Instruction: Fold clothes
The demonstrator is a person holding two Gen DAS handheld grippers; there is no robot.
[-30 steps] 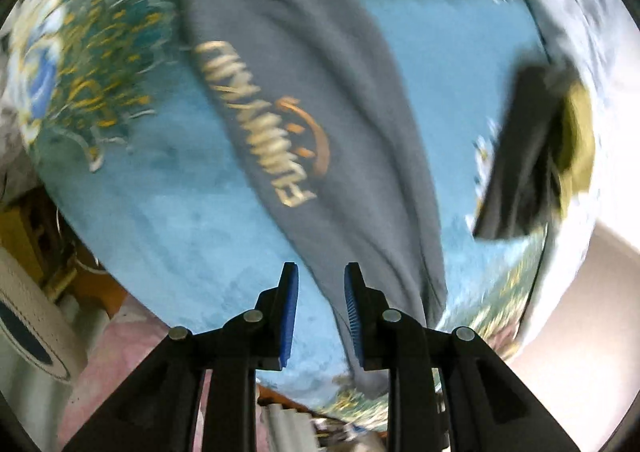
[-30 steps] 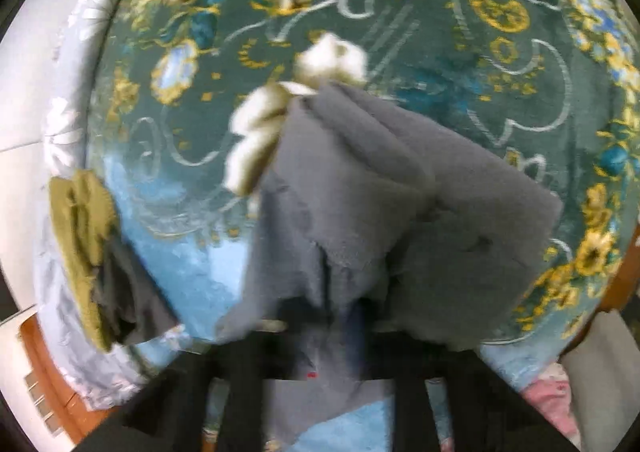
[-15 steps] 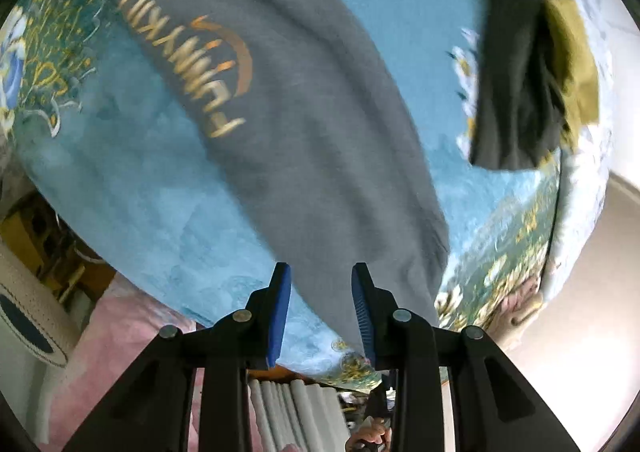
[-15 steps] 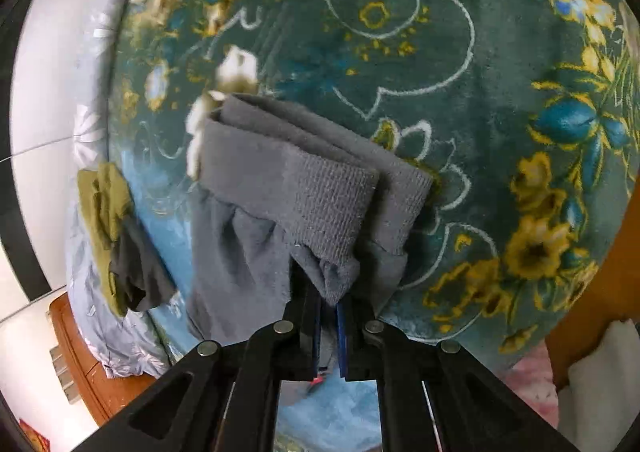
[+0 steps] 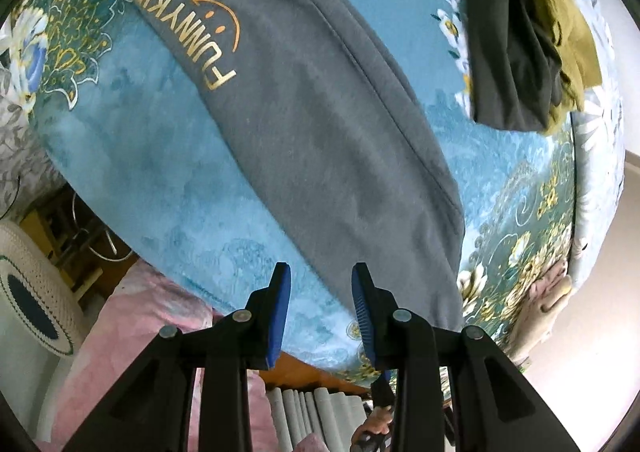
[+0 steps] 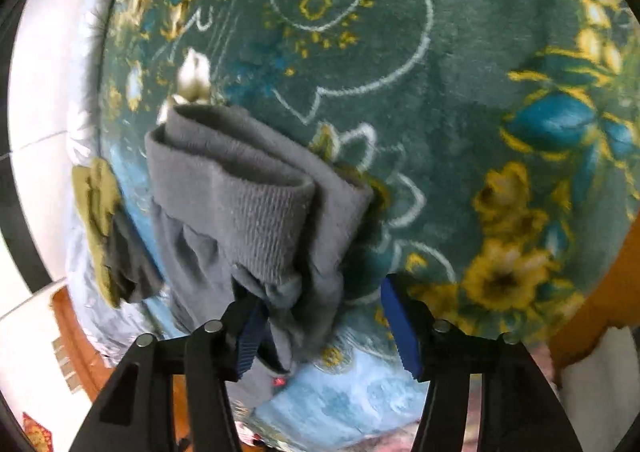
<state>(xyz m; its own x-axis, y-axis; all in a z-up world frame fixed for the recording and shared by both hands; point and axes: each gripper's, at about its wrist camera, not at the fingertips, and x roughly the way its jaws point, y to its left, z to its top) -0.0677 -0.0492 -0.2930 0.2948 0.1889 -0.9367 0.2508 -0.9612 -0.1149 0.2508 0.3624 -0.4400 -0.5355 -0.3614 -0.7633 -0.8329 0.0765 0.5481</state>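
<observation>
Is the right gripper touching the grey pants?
Touching. In the right wrist view the right gripper is open, but the bunched cuff of the grey pants drapes against its left finger; the other finger is clear.

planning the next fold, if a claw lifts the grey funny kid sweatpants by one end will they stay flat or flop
Probably flop: the grey sweatpants lie limp, following the blue floral blanket with soft creases. The fabric looks thick and fleecy, so likely heavier than a thin garment and not slippery. In the right wrist view the ribbed cuff bunches where it is gathered, so a one-point lift would likely let it drape.
</observation>
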